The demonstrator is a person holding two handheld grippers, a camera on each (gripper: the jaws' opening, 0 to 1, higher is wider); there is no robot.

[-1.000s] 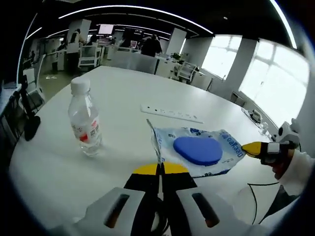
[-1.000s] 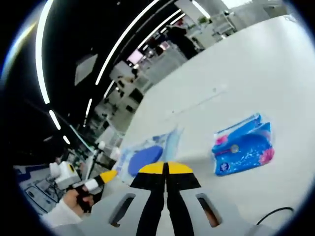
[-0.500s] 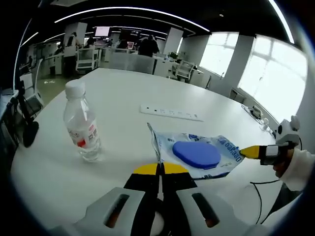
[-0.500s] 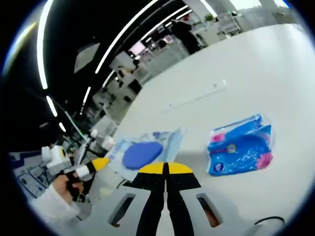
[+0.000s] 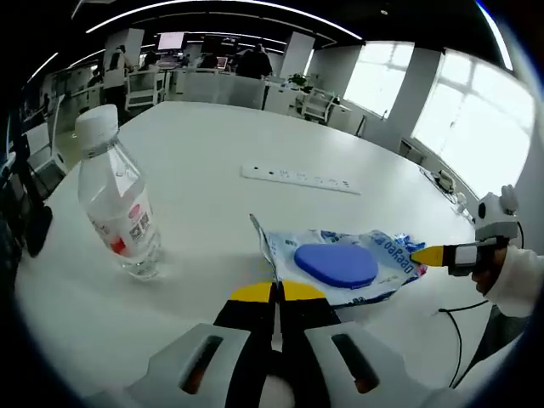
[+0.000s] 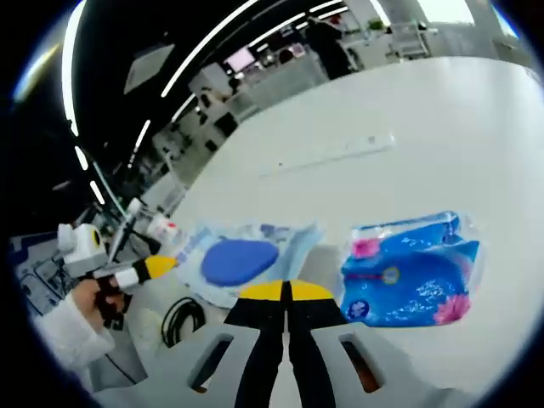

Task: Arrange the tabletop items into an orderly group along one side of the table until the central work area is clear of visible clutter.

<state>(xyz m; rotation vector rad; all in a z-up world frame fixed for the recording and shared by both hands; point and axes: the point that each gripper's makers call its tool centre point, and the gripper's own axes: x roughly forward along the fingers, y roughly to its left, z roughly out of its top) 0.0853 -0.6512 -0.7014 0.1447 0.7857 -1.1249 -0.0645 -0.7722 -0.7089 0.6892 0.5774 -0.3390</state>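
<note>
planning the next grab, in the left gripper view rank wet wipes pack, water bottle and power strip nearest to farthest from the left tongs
1. wet wipes pack: right at the tips of the left tongs, slightly right.
2. water bottle: standing to the left, a bit farther out.
3. power strip: lying farthest back, mid-table.

Left gripper view: low over the near edge of the white desk point(image 5: 212, 161), facing across it toward the far edge, windows and office beyond. Close to the wipes pack point(image 5: 340, 265); water bottle point(image 5: 115, 208) toward the desk's left edge, power strip point(image 5: 293, 178) farther across.

Right gripper view: rolled, low over another edge of the desk point(image 6: 408, 119), close to a blue tissue pack point(image 6: 412, 272).

Shared: wipes pack point(image 6: 242, 259), power strip point(image 6: 327, 157), bottle point(image 6: 161, 228).
</note>
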